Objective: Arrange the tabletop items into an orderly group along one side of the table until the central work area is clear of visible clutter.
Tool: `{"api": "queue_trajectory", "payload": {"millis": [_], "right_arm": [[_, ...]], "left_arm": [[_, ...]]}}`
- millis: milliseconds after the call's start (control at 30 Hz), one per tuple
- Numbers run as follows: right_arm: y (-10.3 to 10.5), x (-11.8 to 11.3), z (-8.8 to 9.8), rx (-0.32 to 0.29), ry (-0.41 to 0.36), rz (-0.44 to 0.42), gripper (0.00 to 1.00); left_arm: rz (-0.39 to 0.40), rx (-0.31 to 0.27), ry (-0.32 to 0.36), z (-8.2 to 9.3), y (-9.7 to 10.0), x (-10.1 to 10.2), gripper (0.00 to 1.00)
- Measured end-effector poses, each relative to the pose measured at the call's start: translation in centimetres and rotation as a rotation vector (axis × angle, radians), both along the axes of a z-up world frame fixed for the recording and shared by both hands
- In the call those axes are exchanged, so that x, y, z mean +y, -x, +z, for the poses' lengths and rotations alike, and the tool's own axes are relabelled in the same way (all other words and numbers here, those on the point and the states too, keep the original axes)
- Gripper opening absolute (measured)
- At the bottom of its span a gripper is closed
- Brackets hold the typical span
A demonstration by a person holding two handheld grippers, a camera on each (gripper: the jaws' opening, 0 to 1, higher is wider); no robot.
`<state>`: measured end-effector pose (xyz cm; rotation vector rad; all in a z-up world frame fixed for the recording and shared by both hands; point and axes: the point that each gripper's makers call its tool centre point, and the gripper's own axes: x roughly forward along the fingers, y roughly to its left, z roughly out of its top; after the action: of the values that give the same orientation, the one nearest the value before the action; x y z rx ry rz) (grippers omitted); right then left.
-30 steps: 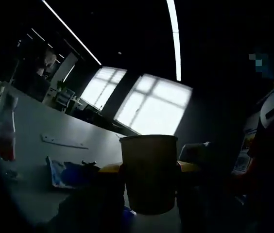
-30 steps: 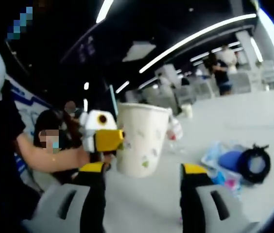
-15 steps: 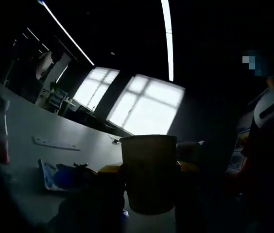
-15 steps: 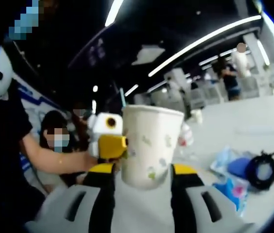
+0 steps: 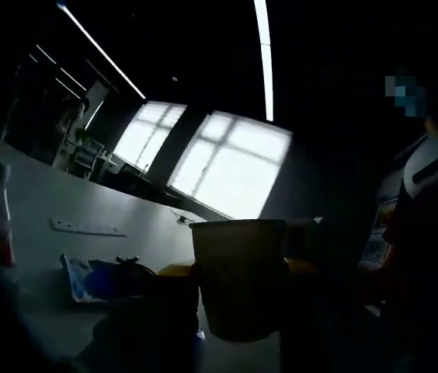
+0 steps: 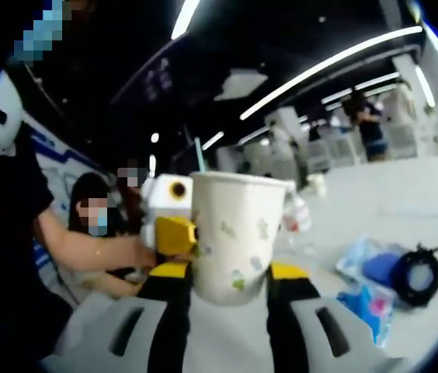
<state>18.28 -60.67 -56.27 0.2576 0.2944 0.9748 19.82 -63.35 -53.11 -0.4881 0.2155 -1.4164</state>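
paper cup, white with small coloured prints, stands upright above the pale table, caught between both tools at once. in the right gripper view the right gripper has its two yellow-tipped jaws pressed against the cup's lower sides, gripping it, while the left gripper comes in from the left of the cup, its yellow jaw touching the cup's wall, held by a person's bare forearm. right of the cup, lying on the table, are a blue pouch with a black ring-shaped object against it and a crumpled blue and pink wrapper just beside them. behind the cup, a small clear bottle stands on the table. in the dim left gripper view the same cup sits between the left gripper's jaws, clamped on both sides; left of the cup a blue pouch lies on the table, and farther back a flat pale strip lies well apart from it. bright windows glow behind the cup.
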Motion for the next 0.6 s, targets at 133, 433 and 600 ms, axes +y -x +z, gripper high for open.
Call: {"api": "queue_trajectory", "payload": {"millis": [133, 433, 600], "right_arm": [[0.0, -0.1, -0.2, -0.007, 0.027, 0.002, 0.34], [0.2, -0.3, -0.9, -0.02, 0.087, 0.008, 0.34], [0.4, -0.4, -1.6, -0.03, 0.145, 0.018, 0.34]], "left_arm": [[0.009, -0.01, -0.025, -0.1, -0.3, 0.2, 0.43], [0.029, -0.008, -0.026, 0.4, -0.9, 0.7, 0.45], [0.014, -0.01, -0.063, 0.0, -0.7, 0.7, 0.44]]}}
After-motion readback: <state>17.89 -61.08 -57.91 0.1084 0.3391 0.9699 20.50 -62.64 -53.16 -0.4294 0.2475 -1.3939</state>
